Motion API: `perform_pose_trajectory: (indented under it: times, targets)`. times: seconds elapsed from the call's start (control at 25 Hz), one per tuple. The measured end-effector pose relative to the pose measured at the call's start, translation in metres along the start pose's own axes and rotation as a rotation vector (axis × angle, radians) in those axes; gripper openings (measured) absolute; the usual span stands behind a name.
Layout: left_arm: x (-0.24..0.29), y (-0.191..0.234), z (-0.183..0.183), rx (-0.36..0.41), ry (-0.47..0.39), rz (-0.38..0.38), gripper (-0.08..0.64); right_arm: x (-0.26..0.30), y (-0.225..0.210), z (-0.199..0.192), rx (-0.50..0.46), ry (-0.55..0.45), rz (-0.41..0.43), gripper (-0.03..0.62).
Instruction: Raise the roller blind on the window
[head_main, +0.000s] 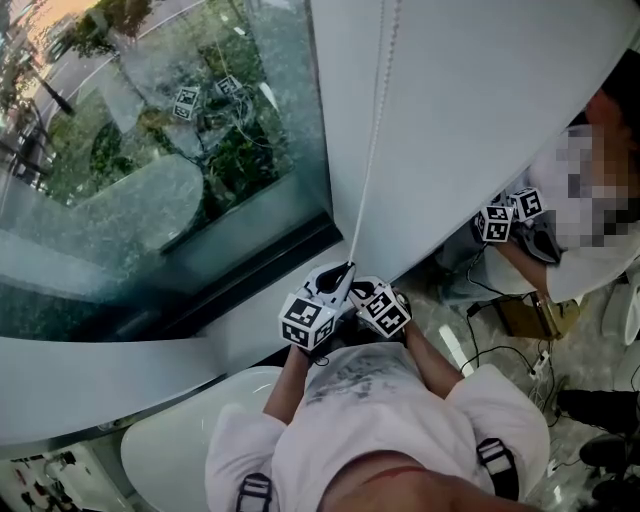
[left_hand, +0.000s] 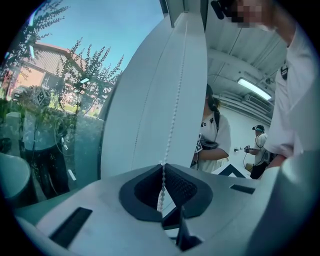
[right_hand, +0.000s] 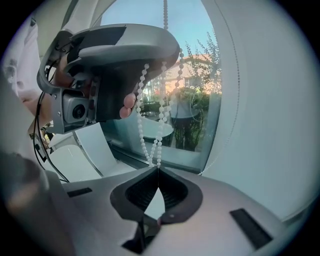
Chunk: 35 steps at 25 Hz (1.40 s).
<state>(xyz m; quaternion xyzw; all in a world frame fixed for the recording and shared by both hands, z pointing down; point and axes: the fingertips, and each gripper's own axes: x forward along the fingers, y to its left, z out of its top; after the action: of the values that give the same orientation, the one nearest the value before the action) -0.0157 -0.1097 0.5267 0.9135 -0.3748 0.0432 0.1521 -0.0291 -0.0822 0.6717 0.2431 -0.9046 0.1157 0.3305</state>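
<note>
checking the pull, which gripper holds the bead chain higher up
The left gripper, shut on the bead chain above the right gripper, which pinches the loop lower down.

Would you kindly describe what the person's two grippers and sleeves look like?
The left gripper and right gripper share smooth light-grey shells with dark rectangular slots and black ribbed fingers. Each carries a white cube printed with black square markers. The person wears a white long-sleeved top.

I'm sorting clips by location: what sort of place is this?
Probably an office or lab-like workroom: a large window overlooking trees, a white roller blind with bead chain, cables on the floor, strip light overhead.
</note>
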Motion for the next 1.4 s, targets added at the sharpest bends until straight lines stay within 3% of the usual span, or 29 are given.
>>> perform_pose_trajectory:
  times: [0.32, 0.68, 0.92, 1.08, 1.2, 1.4]
  targets:
    - [-0.004, 0.001, 0.005, 0.006, -0.059, 0.002, 0.015, -0.005, 0.001, 0.011, -0.003, -0.036, -0.012, 0.063]
    - [-0.011, 0.002, 0.008, 0.034, -0.068, 0.020, 0.017, -0.018, 0.003, 0.021, -0.043, -0.086, -0.053, 0.063]
    - [-0.013, 0.001, 0.013, 0.034, -0.082, 0.026, 0.063, -0.037, -0.003, 0.037, -0.060, -0.116, -0.091, 0.064]
    - [-0.020, 0.002, 0.024, 0.036, -0.110, 0.037, 0.071, -0.062, -0.008, 0.062, -0.073, -0.176, -0.130, 0.071]
    - [-0.027, 0.003, 0.036, 0.038, -0.143, 0.048, 0.072, -0.082, -0.007, 0.084, -0.083, -0.219, -0.140, 0.143]
    - [-0.044, 0.006, 0.060, 0.045, -0.209, 0.063, 0.071, -0.116, -0.004, 0.124, -0.113, -0.335, -0.165, 0.160]
